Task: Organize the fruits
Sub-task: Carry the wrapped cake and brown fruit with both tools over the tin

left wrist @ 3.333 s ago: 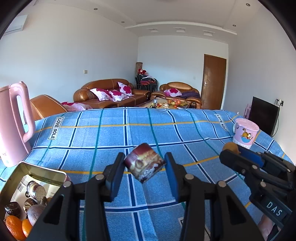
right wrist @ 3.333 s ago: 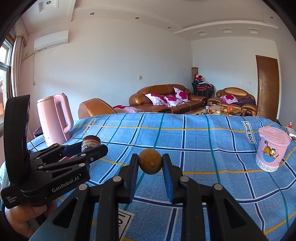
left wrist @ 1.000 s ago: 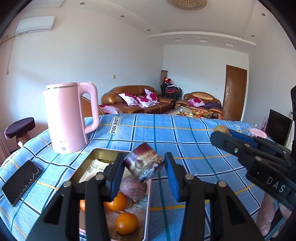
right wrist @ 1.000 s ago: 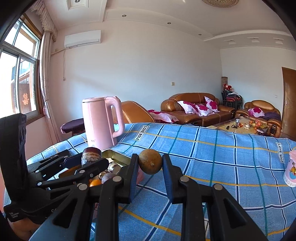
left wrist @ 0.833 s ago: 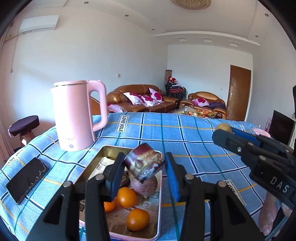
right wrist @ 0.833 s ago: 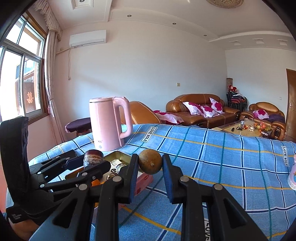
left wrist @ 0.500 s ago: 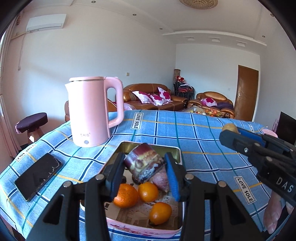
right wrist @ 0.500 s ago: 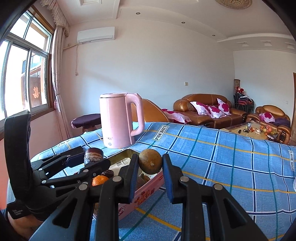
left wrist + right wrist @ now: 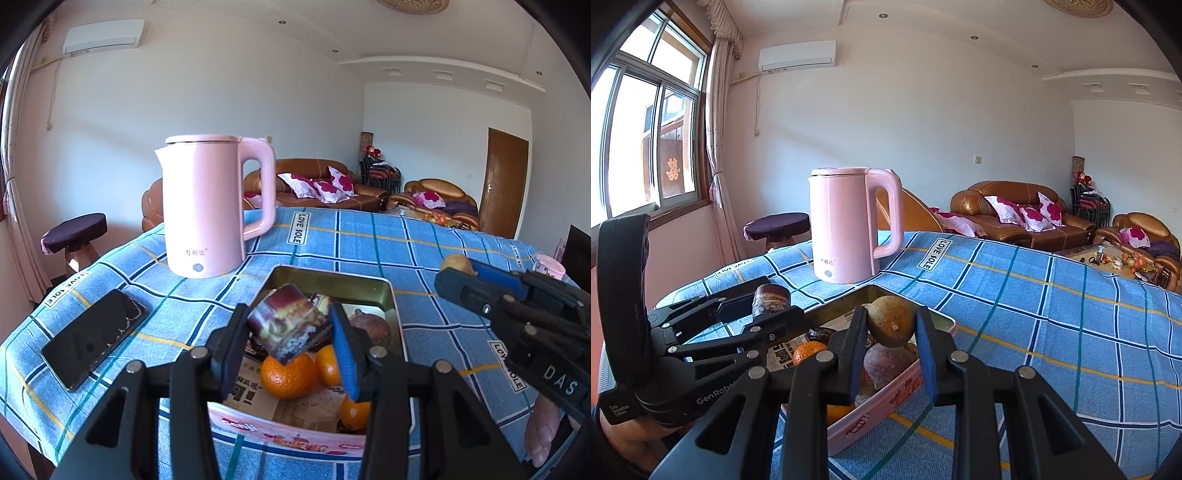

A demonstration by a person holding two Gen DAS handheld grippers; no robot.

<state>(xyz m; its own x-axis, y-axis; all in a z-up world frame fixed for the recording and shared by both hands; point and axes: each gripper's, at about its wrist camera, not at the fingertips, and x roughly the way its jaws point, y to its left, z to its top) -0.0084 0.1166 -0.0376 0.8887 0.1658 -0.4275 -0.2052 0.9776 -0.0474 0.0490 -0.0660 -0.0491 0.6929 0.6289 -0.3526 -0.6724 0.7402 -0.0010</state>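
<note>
My left gripper (image 9: 290,341) is shut on a small brown printed can (image 9: 289,328) and holds it tilted above the near end of a pink metal tin (image 9: 334,276). The tin holds oranges (image 9: 290,374) and a dark reddish fruit (image 9: 371,326). My right gripper (image 9: 891,326) is shut on a round brownish-green fruit (image 9: 891,321) and holds it over the tin's right rim (image 9: 946,319). The right gripper with its fruit (image 9: 456,263) also shows at the right of the left wrist view. The left gripper with its can (image 9: 772,297) shows at the left of the right wrist view.
A tall pink electric kettle (image 9: 210,206) stands just behind the tin. A black phone (image 9: 92,338) lies on the blue checked tablecloth near the table's left edge. A small pink cup (image 9: 550,264) stands far right. A stool (image 9: 74,230) and sofas lie beyond the table.
Both grippers have swung left across the table and come over the tin, still holding the can and the fruit. The kettle and the phone have come into view.
</note>
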